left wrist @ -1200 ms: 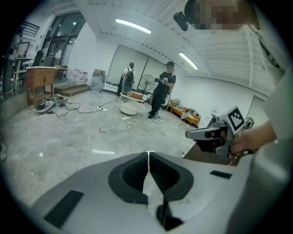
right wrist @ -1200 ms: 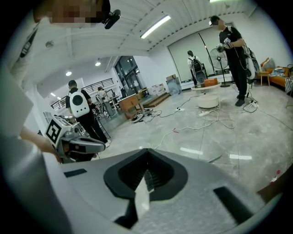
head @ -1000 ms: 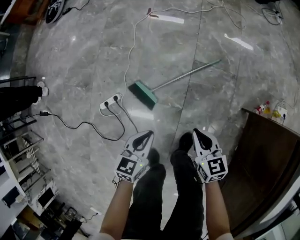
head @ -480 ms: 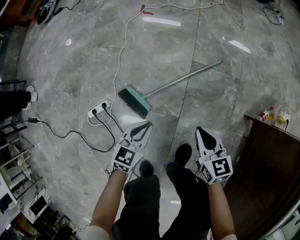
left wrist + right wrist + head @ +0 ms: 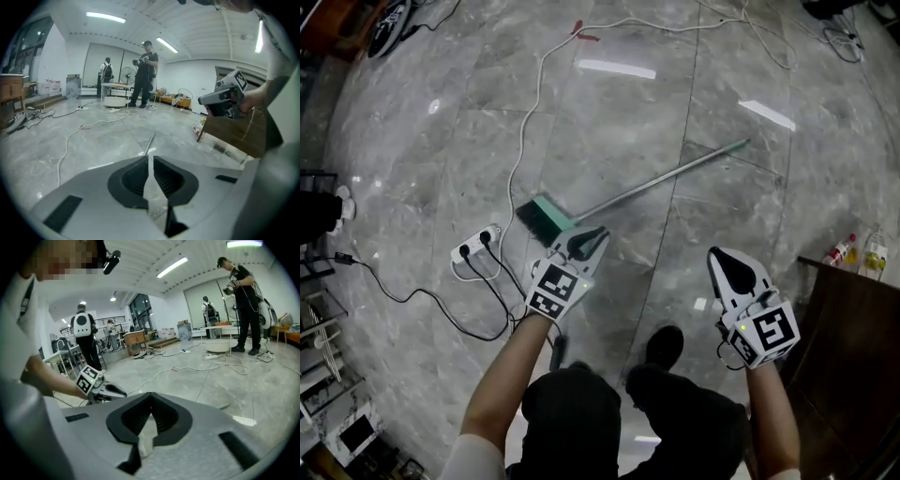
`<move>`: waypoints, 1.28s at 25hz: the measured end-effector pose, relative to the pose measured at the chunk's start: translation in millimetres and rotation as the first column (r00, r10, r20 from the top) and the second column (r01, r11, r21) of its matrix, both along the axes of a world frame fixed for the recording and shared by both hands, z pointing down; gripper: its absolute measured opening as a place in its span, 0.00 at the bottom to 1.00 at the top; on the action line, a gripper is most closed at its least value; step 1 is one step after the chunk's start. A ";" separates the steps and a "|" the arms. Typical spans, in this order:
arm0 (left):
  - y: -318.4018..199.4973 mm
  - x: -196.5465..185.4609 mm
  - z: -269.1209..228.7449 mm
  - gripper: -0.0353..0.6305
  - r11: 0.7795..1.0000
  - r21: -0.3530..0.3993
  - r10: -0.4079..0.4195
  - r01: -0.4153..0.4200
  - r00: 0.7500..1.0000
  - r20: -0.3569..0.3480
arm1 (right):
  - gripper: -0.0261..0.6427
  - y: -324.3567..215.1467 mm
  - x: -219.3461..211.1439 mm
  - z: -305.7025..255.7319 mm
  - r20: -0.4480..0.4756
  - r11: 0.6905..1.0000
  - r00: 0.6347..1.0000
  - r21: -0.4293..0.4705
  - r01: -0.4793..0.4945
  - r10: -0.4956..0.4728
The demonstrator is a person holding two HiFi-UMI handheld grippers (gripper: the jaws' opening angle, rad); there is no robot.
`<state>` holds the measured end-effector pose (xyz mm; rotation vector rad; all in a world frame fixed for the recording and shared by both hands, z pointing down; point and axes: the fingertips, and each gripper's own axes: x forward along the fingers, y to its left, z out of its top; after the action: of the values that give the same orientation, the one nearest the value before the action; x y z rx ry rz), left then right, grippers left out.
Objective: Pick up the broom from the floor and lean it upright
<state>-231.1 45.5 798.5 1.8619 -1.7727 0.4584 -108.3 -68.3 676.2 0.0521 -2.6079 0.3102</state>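
Observation:
The broom lies flat on the grey marble floor, its green head at the left and its metal handle running up and to the right. My left gripper is shut and empty, with its tip just to the right of the broom head and close by the handle. In the left gripper view the handle lies straight ahead beyond the jaws. My right gripper is shut and empty, off to the right and apart from the broom; its own view shows nothing between the jaws.
A white power strip with black plugs lies left of the broom head. A white cable runs up the floor from there. At the right edge stands a dark wooden cabinet with bottles behind it. People stand far off.
Both grippers have gone down toward the floor. The left one has come forward to the broom head, and the right one has drifted right. Both stay shut.

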 end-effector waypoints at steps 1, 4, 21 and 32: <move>-3.7 -2.7 12.6 0.07 1.000 -0.010 0.015 -0.014 1.000 0.005 | 0.04 2.3 3.7 10.7 0.005 1.000 1.000 0.016 0.020 -0.020; -9.4 -6.9 50.6 0.07 0.997 -0.054 0.060 -0.059 0.998 0.012 | 0.04 11.0 18.2 39.4 0.016 0.998 0.999 0.037 0.048 -0.048; -43.6 -27.9 197.0 0.26 0.934 -0.290 0.247 -0.207 0.963 0.107 | 0.04 26.7 48.8 110.2 0.023 0.999 0.999 0.022 0.044 -0.045; -57.3 -41.5 247.3 0.26 0.884 -0.393 0.310 -0.252 0.946 0.091 | 0.04 22.8 60.5 113.1 0.002 1.000 1.000 0.007 0.011 -0.011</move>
<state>-272.6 -11.8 1045.8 1.8422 -1.3766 1.0025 -47.8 -45.6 789.3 0.0391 -2.6105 0.2978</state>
